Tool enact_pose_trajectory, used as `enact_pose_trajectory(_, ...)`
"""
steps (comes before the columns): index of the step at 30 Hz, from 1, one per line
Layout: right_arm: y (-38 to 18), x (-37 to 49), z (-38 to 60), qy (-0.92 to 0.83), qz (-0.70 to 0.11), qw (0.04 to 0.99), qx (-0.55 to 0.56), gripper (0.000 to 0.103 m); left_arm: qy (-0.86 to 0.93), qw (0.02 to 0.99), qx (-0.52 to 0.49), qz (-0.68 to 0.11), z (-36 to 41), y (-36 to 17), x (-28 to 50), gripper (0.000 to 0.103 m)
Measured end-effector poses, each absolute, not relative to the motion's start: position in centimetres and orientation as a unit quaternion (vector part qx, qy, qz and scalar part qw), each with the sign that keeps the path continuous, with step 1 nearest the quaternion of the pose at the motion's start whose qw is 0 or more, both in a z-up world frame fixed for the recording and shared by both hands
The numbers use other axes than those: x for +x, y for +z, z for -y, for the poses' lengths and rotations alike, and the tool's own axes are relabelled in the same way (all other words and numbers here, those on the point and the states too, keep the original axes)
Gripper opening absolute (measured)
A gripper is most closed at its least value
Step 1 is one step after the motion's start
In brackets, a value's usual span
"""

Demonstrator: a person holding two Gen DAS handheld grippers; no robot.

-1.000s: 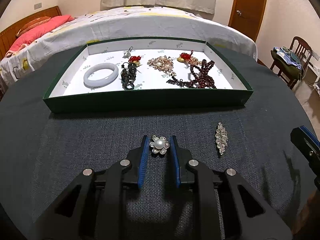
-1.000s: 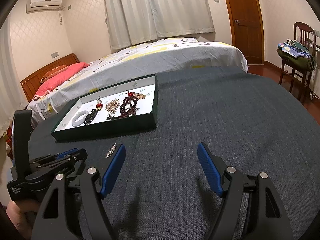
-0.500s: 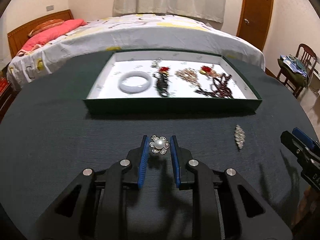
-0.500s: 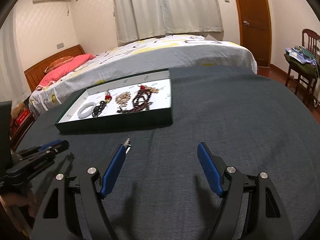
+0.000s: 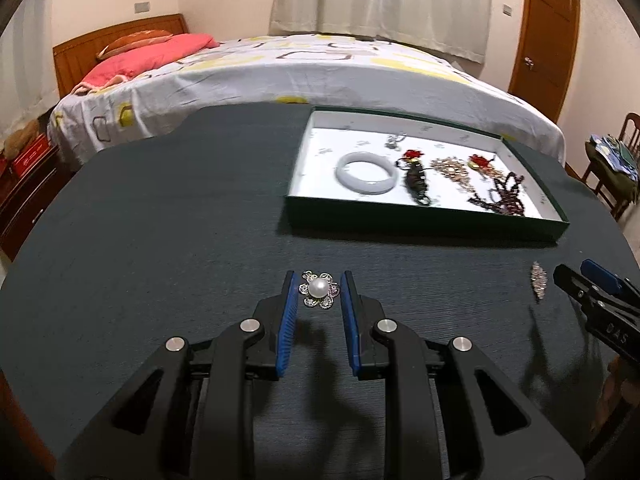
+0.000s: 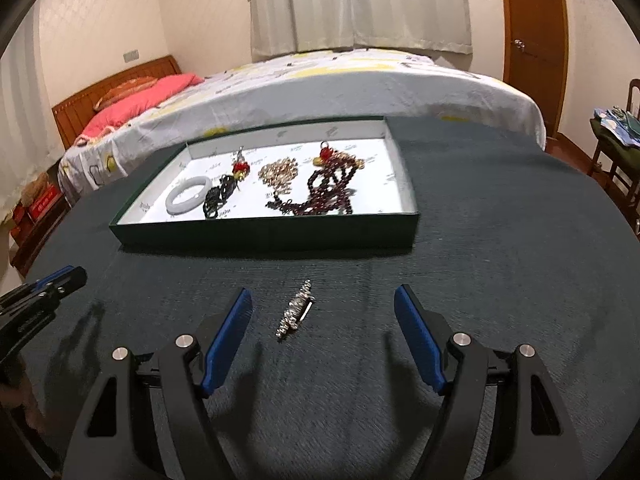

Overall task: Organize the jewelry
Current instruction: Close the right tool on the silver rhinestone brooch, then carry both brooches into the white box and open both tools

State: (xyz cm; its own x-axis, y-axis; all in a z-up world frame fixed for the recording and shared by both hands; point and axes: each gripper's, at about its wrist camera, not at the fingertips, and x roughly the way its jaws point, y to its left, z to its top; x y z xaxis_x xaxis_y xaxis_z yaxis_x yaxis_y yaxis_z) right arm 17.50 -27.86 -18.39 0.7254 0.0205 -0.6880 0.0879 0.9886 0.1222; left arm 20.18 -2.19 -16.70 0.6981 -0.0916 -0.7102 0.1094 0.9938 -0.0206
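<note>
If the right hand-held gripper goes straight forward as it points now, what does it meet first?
Probably the long rhinestone brooch lying between its open fingers; beyond that, the green tray's front wall. Its height is unclear.

The left wrist camera looks low along its gripper's fingers across the dark tablecloth (image 5: 160, 240) toward the bed (image 5: 320, 68). The right wrist camera faces likewise; both share the green jewelry tray (image 5: 420, 226) (image 6: 264, 234).
</note>
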Motion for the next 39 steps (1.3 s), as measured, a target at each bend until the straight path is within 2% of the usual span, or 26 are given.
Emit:
enact_pose_trajectory(2,-18.7,18.1,27.8,-0.018,-0.382,0.922,0.069,0.064,-0.051,0.921,0.009,-0.387,1.7,-16.9,20.3,0.021)
enact_pose_trajectory(6,-19.4,19.0,27.7,-0.018,-0.403,0.913,0.062,0.062,-0.046,0.920,0.005,-0.389,1.0,-17.1,20.4,0.021)
enact_pose_trajectory(10,-19.7,19.1,27.4,-0.016,-0.413,0.909,0.060,0.055,-0.045,0.919,0.003,-0.391,0.8,-17.4,20.6,0.021)
enact_pose_trajectory(12,-19.8,19.3,27.2,-0.011,-0.419,0.906,0.059,0.046,-0.047,0.919,0.001,-0.392,0.9,-17.5,20.6,0.021)
enact_pose_trajectory(16,-19.8,19.2,27.3,-0.012,-0.419,0.906,0.057,0.036,-0.052,0.918,0.000,-0.392,1.1,-17.7,20.7,0.021)
enact_pose_trajectory(18,-19.8,19.1,27.3,-0.009,-0.420,0.906,0.055,0.018,-0.054,0.918,-0.001,-0.393,1.2,-17.7,20.7,0.021)
enact_pose_trajectory(19,-19.8,19.2,27.3,-0.007,-0.420,0.906,0.055,0.015,-0.054,0.918,-0.002,-0.393,1.2,-17.7,20.8,0.021)
enact_pose_trajectory(24,-19.8,19.0,27.6,0.002,-0.417,0.906,0.065,0.011,-0.057,0.918,-0.006,-0.393,1.1,-17.7,20.9,0.021)
enact_pose_trajectory(31,-19.3,18.1,27.8,0.006,-0.400,0.913,0.074,0.011,-0.063,0.919,-0.006,-0.388,1.6,-17.3,20.8,0.021)
enact_pose_trajectory(39,-16.0,16.8,28.2,0.012,-0.343,0.935,0.084,0.011,-0.080,0.927,-0.007,-0.366,2.9,-15.3,20.5,0.021)
